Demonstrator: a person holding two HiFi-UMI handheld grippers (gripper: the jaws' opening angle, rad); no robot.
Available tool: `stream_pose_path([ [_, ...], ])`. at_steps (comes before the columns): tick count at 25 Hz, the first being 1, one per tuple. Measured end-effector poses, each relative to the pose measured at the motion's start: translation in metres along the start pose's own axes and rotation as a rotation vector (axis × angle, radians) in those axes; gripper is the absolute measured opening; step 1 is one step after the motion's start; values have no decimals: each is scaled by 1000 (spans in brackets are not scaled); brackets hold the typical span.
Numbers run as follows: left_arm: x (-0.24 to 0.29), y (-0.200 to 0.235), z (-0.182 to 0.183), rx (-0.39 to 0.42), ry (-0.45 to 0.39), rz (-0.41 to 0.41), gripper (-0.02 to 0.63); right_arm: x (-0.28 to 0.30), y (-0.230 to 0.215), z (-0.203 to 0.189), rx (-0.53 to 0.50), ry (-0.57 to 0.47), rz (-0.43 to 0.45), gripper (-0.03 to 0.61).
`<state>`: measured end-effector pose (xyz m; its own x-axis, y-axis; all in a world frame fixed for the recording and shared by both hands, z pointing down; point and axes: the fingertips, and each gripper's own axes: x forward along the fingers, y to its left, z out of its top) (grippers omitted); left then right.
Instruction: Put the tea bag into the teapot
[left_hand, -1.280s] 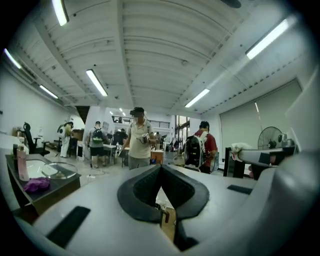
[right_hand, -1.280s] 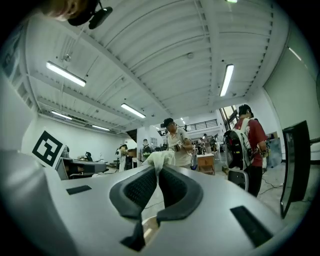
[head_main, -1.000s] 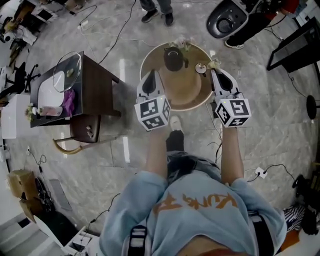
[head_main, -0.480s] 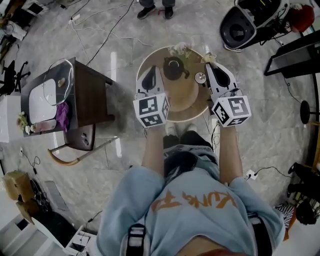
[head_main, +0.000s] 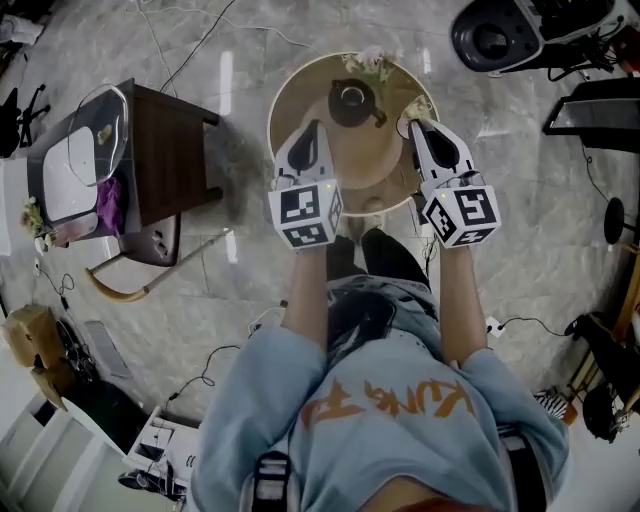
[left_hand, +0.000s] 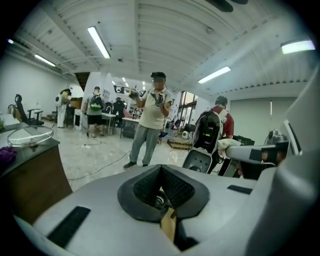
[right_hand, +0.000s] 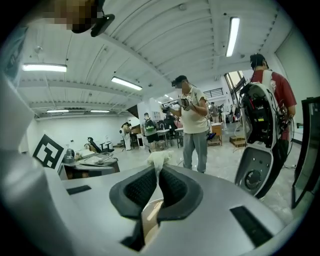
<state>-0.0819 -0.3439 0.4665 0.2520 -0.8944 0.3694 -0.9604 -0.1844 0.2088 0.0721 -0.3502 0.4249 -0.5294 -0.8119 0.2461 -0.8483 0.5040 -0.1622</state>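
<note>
A dark teapot (head_main: 352, 101) stands at the back of a round wooden table (head_main: 300, 90), its top showing as a paler ring. My right gripper (head_main: 418, 122) reaches over the table's right side, to the right of the teapot, and is shut on a pale tea bag (head_main: 417, 106). In the right gripper view the tea bag (right_hand: 159, 159) sticks out above the pinched pads of that gripper (right_hand: 157, 167). My left gripper (head_main: 312, 130) hovers over the table's left side, left of and nearer than the teapot. Its jaws (left_hand: 161, 169) are shut with nothing between them.
A small spray of flowers (head_main: 370, 63) lies behind the teapot. A dark side table (head_main: 165, 150) with a glass dish (head_main: 85, 145) and a chair (head_main: 150, 245) stand to the left. Cables cross the floor. A black machine base (head_main: 490, 35) sits top right. A person (left_hand: 152, 115) stands beyond.
The round table and teapot have slid up in the head view. Both grippers have reached a little further over the table, the right one still holding the tea bag.
</note>
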Motion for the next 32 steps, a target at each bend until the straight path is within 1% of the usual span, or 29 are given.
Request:
stream_pose_path([
  [3,8,4,-30,-11,61,7,17,5,-3,-31,23,54,5,25],
  [6,11,1,-52,-15,120,-23,17,10,-5,-62,44,113,-3,25],
  [9,17,7,-62,-24,155,-21,17,25,1,-87,47,166,16,26],
  [14,31,12,-83,-52,203,-22,17,45,9,-126,31,263,59,26],
  [17,40,15,-93,-56,232,-28,17,58,8,-145,16,322,78,26],
  [25,57,21,-104,-69,258,-37,17,110,-7,-193,-49,485,130,26],
  [32,56,41,-94,-74,240,-15,17,152,-23,-234,-197,635,177,26],
])
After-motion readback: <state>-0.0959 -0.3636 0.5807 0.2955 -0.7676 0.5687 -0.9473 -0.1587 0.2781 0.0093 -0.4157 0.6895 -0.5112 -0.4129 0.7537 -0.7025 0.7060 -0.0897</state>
